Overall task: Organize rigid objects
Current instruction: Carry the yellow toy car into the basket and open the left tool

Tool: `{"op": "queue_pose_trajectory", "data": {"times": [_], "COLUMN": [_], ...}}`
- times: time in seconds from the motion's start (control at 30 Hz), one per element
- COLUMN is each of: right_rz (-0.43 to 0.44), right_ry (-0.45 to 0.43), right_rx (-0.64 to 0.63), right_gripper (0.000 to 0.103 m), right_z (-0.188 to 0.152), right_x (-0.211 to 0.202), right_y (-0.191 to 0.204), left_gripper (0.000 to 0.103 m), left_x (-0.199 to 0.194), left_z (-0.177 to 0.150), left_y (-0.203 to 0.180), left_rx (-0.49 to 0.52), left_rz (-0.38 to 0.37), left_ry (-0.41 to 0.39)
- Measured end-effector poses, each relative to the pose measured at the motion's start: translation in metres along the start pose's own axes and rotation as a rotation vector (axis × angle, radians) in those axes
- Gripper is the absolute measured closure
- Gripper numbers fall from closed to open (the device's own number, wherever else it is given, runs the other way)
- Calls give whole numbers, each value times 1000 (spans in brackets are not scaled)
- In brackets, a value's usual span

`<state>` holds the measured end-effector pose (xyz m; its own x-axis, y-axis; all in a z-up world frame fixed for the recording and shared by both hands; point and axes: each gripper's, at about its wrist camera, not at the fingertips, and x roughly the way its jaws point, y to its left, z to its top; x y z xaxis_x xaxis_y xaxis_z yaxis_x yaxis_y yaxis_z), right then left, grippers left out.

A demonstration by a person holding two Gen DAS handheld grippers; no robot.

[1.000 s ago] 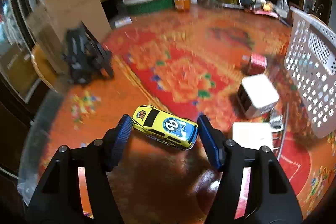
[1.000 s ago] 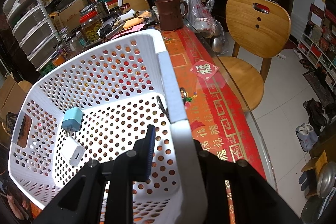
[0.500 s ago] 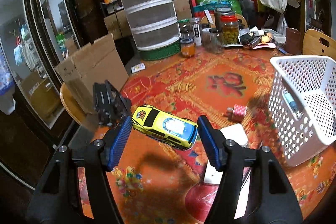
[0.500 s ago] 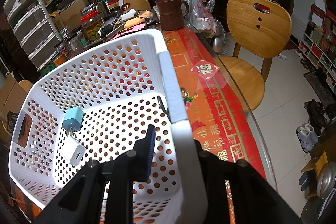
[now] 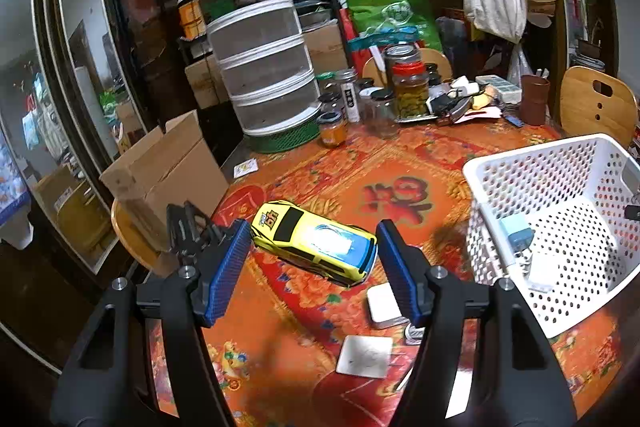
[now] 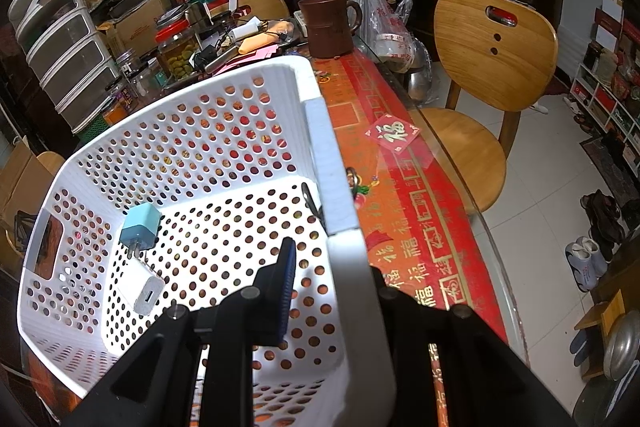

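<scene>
Left jaws clamped on toy car, lifted off table; right jaws clamped on basket wall.

My left gripper (image 5: 312, 267) holds the yellow toy car (image 5: 314, 242) end to end between its blue pads (image 5: 226, 267), jaws fairly wide, above the red patterned tablecloth (image 5: 400, 163). My right gripper (image 6: 332, 279) pinches the near wall of the white basket (image 6: 324, 155), one finger inside, one outside. Basket sits right of the car; a blue charger (image 6: 140, 227) and a white charger (image 6: 144, 289) lie inside.

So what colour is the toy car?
The toy car is yellow with a blue back and black roof, clearest from the left wrist.
</scene>
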<state>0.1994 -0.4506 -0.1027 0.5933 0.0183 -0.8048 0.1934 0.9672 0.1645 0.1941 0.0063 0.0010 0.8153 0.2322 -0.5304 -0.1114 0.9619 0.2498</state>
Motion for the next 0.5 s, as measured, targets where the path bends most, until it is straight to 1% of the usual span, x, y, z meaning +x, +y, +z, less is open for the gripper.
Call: {"op": "queue_pose_trajectory", "data": {"times": [0.4, 0.5], "right_rz": [0, 0], "right_ry": [0, 0], "right_rx": [1, 1], "right_gripper": [81, 81], "right_z": [0, 0], "right_x": [0, 0], "right_y": [0, 0], "left_gripper": [40, 40], "left_x": [-20, -20], "left_z": [25, 29], "left_y": [-55, -70], "left_rx": [49, 48], "left_rz": [-67, -109], "left_ry": [-33, -18]}}
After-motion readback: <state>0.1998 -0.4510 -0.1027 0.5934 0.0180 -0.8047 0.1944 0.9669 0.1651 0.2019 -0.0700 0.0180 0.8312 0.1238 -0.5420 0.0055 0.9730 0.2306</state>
